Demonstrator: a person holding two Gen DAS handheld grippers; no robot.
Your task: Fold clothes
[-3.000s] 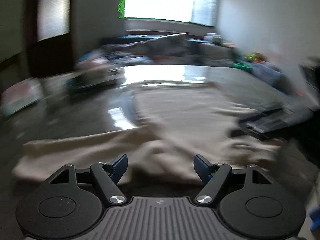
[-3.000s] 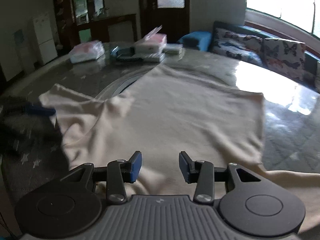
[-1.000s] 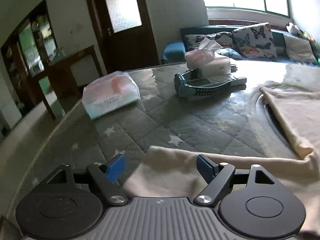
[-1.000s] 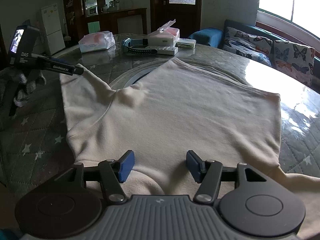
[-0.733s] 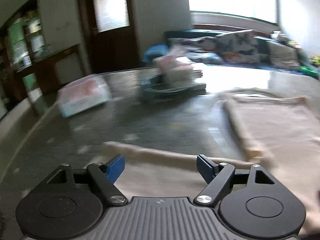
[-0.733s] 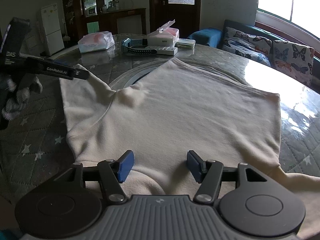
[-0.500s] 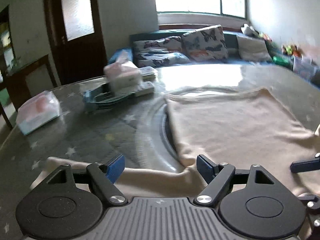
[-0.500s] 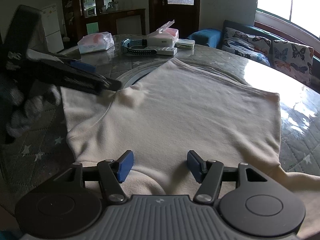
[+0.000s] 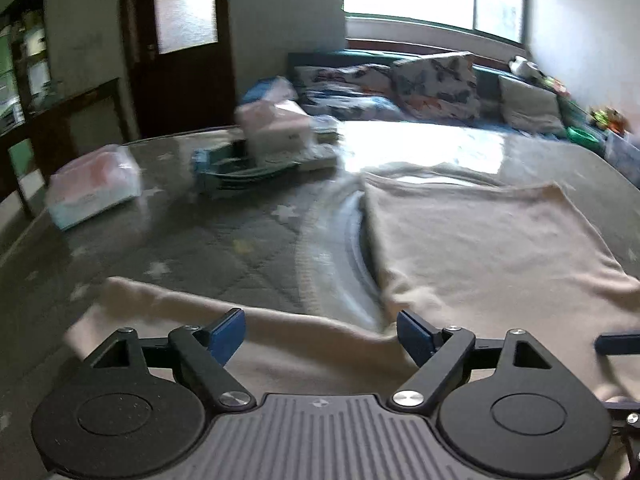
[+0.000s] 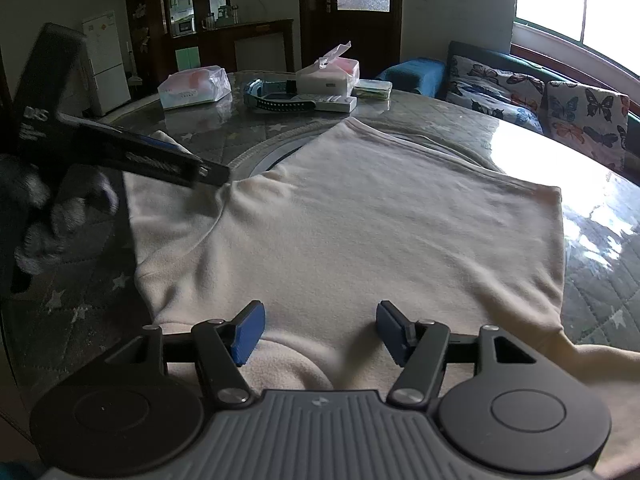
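Cream top (image 10: 360, 220) is seen spread flat w/ no fold made, sleeve (image 9: 168, 312) at 9 o'clock; both grippers (image 9: 320, 334) (image 10: 320, 330) released.

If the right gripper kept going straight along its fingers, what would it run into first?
Most likely the cream garment, which lies spread on the table directly ahead of the open right gripper. Nothing else shows in that line before the cloth, though the height above it is unclear.

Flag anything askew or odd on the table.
Only small things. The sweater lies flat but bunches in wrinkles at the armpit by the left sleeve. The tissue box has a tissue sticking up. Nothing looks spilled or damaged.
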